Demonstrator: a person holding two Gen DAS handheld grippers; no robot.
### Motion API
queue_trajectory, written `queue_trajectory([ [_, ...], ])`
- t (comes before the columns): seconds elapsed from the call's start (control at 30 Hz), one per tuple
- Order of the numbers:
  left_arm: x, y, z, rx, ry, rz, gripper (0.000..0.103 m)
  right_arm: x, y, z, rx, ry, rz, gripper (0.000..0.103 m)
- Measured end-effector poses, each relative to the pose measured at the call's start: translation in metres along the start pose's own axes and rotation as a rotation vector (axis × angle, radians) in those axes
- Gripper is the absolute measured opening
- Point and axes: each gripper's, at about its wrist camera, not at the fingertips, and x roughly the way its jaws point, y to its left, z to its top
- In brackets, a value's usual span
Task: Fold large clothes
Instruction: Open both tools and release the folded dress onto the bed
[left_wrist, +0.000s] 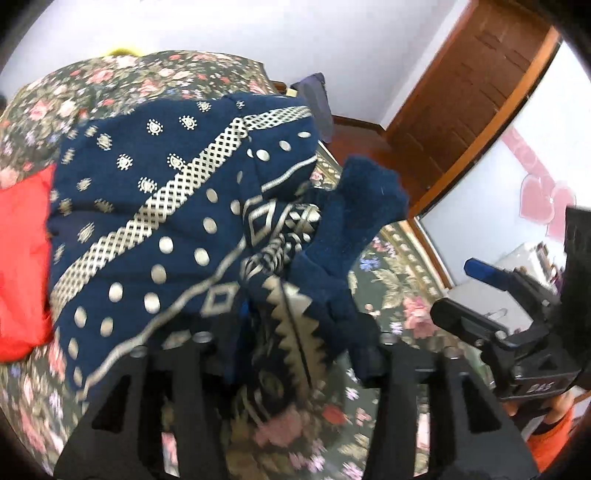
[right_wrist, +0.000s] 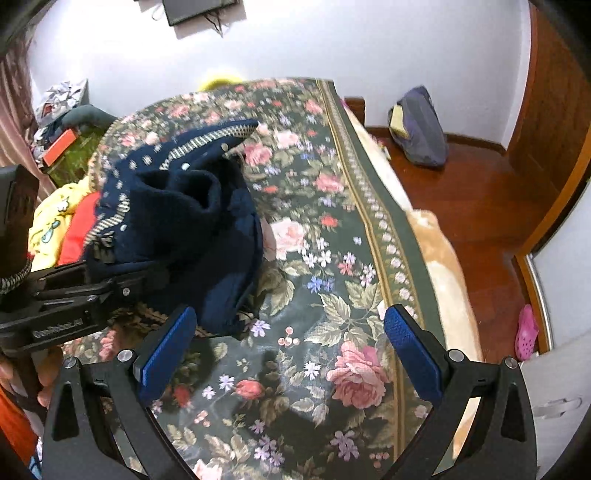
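Observation:
A large navy garment with silver dots and lattice bands (left_wrist: 177, 221) lies bunched on the floral bed cover (left_wrist: 388, 295). Its cloth drapes over my left gripper (left_wrist: 288, 343) and hides the fingertips; the gripper looks closed on the fabric. In the right wrist view the same navy garment (right_wrist: 184, 221) is heaped at the left, with the left gripper (right_wrist: 110, 280) pushed into it. My right gripper (right_wrist: 291, 354) is wide open and empty above the floral cover (right_wrist: 332, 229), just right of the garment. It also shows in the left wrist view (left_wrist: 476, 291).
A red garment (left_wrist: 22, 258) and a yellow printed cloth (right_wrist: 51, 229) lie left of the navy one. The bed's right edge (right_wrist: 436, 266) drops to a wooden floor with a grey bag (right_wrist: 417, 129) and a pink shoe (right_wrist: 526, 332). A wooden door (left_wrist: 465, 96) stands behind.

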Motion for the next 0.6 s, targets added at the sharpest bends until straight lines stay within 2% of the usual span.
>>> queue_trajectory([
  [0.1, -0.031, -0.005, 0.003, -0.008, -0.043, -0.04, 0.055, -0.008, 0.005, 0.001, -0.018, -0.013, -0.007, 0.101],
  [0.23, -0.072, -0.017, 0.011, 0.043, -0.118, 0.012, 0.063, -0.013, 0.012, 0.003, -0.024, -0.031, 0.006, 0.101],
  [0.4, -0.109, 0.0, 0.013, 0.099, -0.226, 0.205, 0.073, -0.023, 0.032, 0.012, -0.048, -0.066, 0.043, 0.101],
  [0.5, -0.112, 0.03, 0.01, 0.083, -0.227, 0.3, 0.076, -0.024, 0.051, 0.022, -0.079, -0.089, 0.08, 0.101],
  [0.6, -0.094, 0.068, 0.011, 0.041, -0.181, 0.353, 0.076, -0.014, 0.073, 0.035, -0.117, -0.094, 0.122, 0.101],
])
